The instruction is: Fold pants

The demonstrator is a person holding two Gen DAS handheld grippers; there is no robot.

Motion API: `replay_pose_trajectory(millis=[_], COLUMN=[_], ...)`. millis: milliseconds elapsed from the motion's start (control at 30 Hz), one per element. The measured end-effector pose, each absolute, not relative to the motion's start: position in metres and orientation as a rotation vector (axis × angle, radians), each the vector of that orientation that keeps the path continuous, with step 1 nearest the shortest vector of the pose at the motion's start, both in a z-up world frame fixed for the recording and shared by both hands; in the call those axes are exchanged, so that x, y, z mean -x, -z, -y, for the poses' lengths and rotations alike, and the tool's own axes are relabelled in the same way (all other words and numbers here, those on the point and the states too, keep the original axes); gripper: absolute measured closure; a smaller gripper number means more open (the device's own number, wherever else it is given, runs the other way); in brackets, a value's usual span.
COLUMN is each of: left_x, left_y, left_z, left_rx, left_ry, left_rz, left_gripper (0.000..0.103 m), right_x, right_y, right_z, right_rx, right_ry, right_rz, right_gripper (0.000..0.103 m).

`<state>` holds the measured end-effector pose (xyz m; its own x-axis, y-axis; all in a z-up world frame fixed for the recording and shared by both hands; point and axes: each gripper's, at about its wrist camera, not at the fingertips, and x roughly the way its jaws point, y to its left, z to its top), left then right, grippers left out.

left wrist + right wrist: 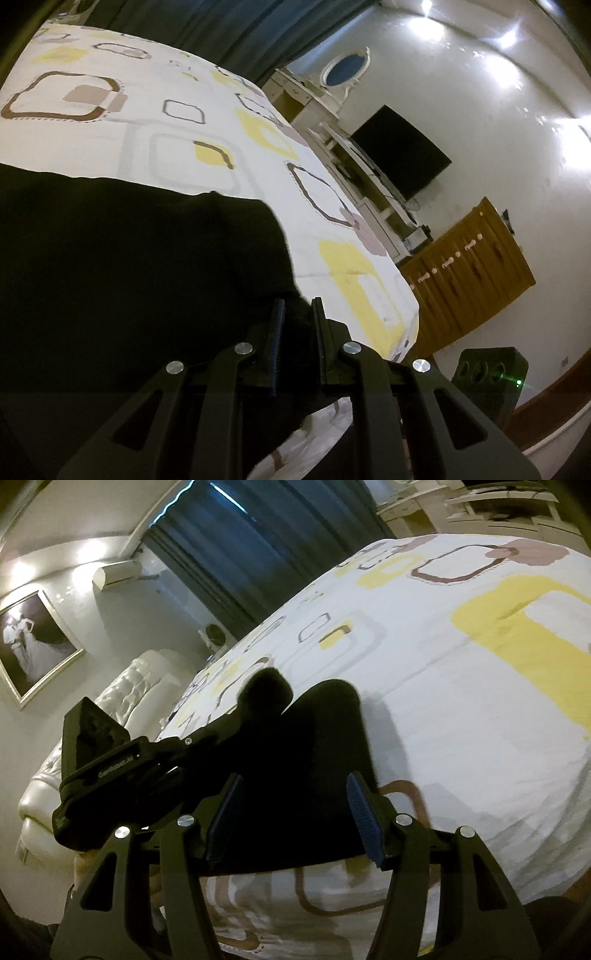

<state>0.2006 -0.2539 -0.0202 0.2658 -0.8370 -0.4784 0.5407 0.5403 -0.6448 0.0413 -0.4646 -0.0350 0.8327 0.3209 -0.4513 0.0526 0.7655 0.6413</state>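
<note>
black pants (129, 266) lie partly folded on bed (207, 122); left tool (298, 314) clamped on hem, right tool (293, 794) apart.

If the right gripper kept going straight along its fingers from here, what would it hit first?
Most likely the black pants: the dark cloth lies directly between and ahead of the open right gripper on the patterned bedsheet. How far off the cloth is cannot be judged here.
</note>
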Motion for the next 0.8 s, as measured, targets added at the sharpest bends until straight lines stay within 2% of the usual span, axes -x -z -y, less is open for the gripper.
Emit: replay_pose_trajectory(millis=[67,167,233,400,433,467,500,533,567,633,733,800], left_x=[-0.198,-0.188,-0.186,-0.182,-0.182,-0.184,-0.186,-0.188,-0.191,-0.196,-0.206,-0.211], left_y=[0.02,0.018,0.019,-0.002,-0.005,-0.012,-0.015,-0.018,-0.019,-0.019,-0.016,-0.013], left_z=[0.26,0.271,0.27,0.246,0.241,0.232,0.226,0.217,0.206,0.188,0.155,0.135], left_rx=[0.399,0.324,0.331,0.336,0.327,0.301,0.286,0.271,0.264,0.244,0.227,0.226], left_ry=[1.0,0.984,0.977,0.957,0.949,0.922,0.906,0.886,0.862,0.825,0.751,0.716], left_rz=[-0.898,-0.879,-0.892,-0.828,-0.811,-0.783,-0.772,-0.763,-0.753,-0.746,-0.745,-0.745], left_gripper=[0.1,0.1,0.1,0.099,0.095,0.081,0.072,0.054,0.047,0.044,0.032,0.031], right_x=[-0.04,-0.037,-0.036,-0.045,-0.052,-0.056,-0.063,-0.074,-0.089,-0.108,-0.131,-0.142], right_y=[0.036,0.035,0.034,0.023,0.02,0.019,0.019,0.021,0.026,0.031,0.04,0.045], right_z=[0.47,0.476,0.479,0.482,0.483,0.482,0.483,0.484,0.486,0.485,0.479,0.476], right_rx=[-0.698,-0.706,-0.709,-0.734,-0.741,-0.756,-0.779,-0.812,-0.854,-0.883,-0.883,-0.883], right_ry=[-0.145,-0.139,-0.135,-0.203,-0.239,-0.272,-0.307,-0.352,-0.393,-0.441,-0.448,-0.44], right_rz=[-0.573,-0.561,-0.555,-0.537,-0.537,-0.543,-0.556,-0.581,-0.624,-0.691,-0.798,-0.853], right_gripper=[0.045,0.044,0.039,0.039,0.039,0.039,0.039,0.039,0.039,0.039,0.039,0.039])
